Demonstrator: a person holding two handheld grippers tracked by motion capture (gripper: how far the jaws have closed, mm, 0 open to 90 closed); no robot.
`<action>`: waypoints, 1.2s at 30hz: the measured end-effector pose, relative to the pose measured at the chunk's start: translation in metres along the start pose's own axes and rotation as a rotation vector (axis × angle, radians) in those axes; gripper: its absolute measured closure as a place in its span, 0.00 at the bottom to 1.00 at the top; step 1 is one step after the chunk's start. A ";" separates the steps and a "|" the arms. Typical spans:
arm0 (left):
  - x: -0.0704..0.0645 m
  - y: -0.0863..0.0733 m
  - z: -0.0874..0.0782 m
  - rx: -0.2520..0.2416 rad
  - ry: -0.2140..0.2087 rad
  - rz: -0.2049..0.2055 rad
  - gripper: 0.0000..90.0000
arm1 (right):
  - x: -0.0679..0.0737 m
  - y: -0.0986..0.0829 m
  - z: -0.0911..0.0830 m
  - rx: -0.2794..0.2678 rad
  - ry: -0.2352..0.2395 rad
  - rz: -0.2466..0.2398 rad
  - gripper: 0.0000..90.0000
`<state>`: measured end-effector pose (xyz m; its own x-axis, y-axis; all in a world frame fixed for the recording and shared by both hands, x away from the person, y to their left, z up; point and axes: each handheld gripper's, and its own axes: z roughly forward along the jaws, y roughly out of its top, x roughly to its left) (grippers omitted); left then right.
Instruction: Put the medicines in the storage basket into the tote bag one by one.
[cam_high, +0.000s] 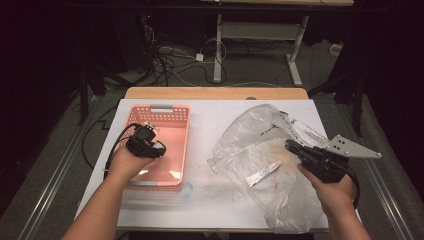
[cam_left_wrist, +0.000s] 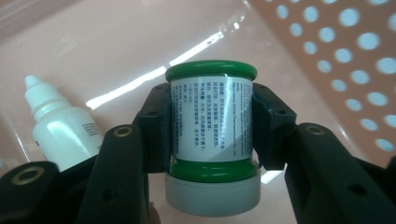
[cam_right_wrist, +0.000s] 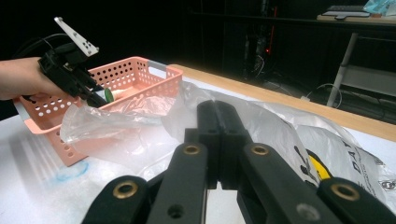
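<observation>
The left gripper (cam_high: 150, 142) hangs over the pink perforated basket (cam_high: 172, 116) at the left of the white table (cam_high: 210, 120), and its jaws are clamped on a small green jar (cam_left_wrist: 211, 116) with a white printed label and a white screw cap. In the left gripper view the jar is pinched at its waist between the two black pads, cap end toward the camera, the green rim pointing at the basket's glossy floor. A white dropper bottle (cam_left_wrist: 60, 128) lies on that floor just beside the jar, to the left of the jaws.

The right gripper (cam_high: 295, 147) rests at the right side of the table over a crumpled clear plastic bag (cam_high: 255, 135) — its jaws are pressed together, and whether a fold of film is pinched between them cannot be told. In the high view a small white tube (cam_high: 262, 175) with red marking lies inside the bag, near the right gripper's tip.

In the right gripper view the basket stands beyond the bag's raised edge, with the left gripper above its rim — the green jar showing at its tip.
</observation>
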<state>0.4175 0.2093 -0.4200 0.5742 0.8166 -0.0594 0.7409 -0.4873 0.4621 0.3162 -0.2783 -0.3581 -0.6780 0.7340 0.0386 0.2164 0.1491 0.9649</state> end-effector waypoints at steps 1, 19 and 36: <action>-0.002 0.000 -0.001 -0.006 -0.003 0.003 0.60 | 0.000 0.000 0.000 0.000 0.000 0.000 1.00; -0.045 -0.006 -0.037 -0.177 -0.068 0.098 0.60 | 0.000 -0.001 0.000 0.000 0.000 0.005 1.00; -0.104 -0.012 -0.055 -0.252 -0.154 0.220 0.60 | 0.000 0.001 -0.002 -0.002 -0.004 0.005 1.00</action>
<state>0.3300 0.1472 -0.3703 0.7703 0.6351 -0.0577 0.4956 -0.5393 0.6808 0.3150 -0.2789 -0.3562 -0.6740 0.7375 0.0423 0.2184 0.1443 0.9651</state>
